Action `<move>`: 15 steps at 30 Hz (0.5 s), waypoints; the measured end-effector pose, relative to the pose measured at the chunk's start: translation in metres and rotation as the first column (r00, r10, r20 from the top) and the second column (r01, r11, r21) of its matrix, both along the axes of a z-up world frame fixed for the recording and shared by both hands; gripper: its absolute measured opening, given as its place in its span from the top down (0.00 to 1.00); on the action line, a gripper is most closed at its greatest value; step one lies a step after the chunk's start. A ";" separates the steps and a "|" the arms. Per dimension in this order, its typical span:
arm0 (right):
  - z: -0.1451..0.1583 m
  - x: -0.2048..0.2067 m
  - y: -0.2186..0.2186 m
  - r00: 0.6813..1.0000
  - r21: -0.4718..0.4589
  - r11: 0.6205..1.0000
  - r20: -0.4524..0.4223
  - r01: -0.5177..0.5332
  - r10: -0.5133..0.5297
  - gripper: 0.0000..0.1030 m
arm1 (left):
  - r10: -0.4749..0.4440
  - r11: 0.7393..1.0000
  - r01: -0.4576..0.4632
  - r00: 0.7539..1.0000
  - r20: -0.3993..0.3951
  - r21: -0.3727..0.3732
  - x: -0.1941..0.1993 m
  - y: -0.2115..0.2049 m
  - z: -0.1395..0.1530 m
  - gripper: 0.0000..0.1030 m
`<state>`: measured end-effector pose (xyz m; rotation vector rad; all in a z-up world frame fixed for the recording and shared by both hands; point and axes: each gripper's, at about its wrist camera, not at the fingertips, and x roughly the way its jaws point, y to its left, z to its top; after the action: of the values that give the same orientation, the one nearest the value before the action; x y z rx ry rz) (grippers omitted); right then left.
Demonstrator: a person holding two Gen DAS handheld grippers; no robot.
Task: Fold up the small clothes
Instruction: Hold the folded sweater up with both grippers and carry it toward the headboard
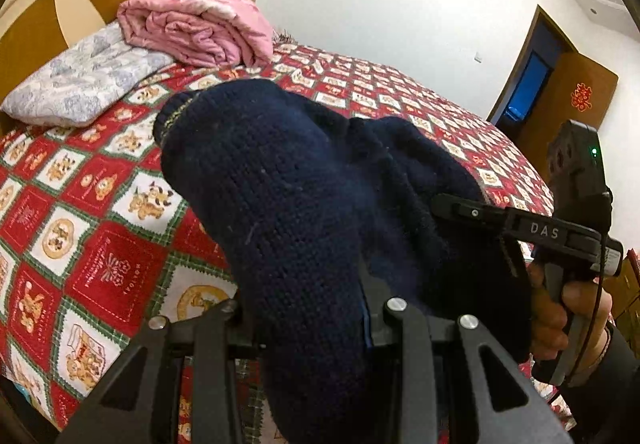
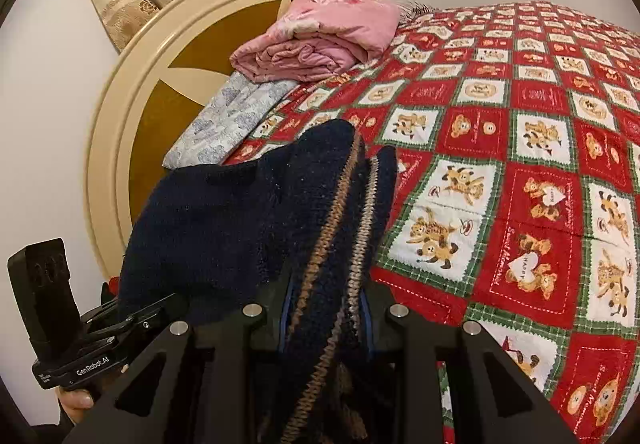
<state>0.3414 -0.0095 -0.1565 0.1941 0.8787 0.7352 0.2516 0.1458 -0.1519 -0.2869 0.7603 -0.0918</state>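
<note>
A dark navy knitted garment [image 1: 288,179] hangs above the bed, held up by both grippers. In the left wrist view it drapes over my left gripper [image 1: 312,284] and hides the fingertips; the cloth runs down between the jaws, so this gripper is shut on it. My right gripper [image 1: 460,207] bites into the garment's right side, a hand on its handle. In the right wrist view the garment's brown-striped hem [image 2: 332,244] is pinched between the pads of my right gripper [image 2: 326,284]. The left gripper [image 2: 132,316] grips the cloth at lower left.
A red, white and green patchwork bedspread [image 2: 500,147] covers the bed under the garment. A folded pink quilt [image 2: 320,39] and a grey-patterned pillow [image 2: 228,119] lie by the round headboard [image 2: 120,131]. A doorway [image 1: 532,75] stands at the far right.
</note>
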 end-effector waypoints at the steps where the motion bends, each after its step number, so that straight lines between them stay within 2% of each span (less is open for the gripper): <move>1: -0.002 0.001 0.001 1.000 -0.004 1.000 -0.005 -0.002 0.002 0.74 | 0.001 1.000 -0.001 1.000 -0.005 -0.002 0.001 0.001 -0.003 0.66; 15: -0.021 0.020 0.010 0.999 -0.036 0.999 -0.050 -0.016 0.014 0.74 | 0.003 1.000 -0.004 0.999 -0.050 -0.023 0.009 0.010 -0.022 0.66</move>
<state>0.3618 0.0005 -0.1777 0.1741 0.9408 0.7307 0.2607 0.1555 -0.1741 -0.3135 0.8088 -0.0905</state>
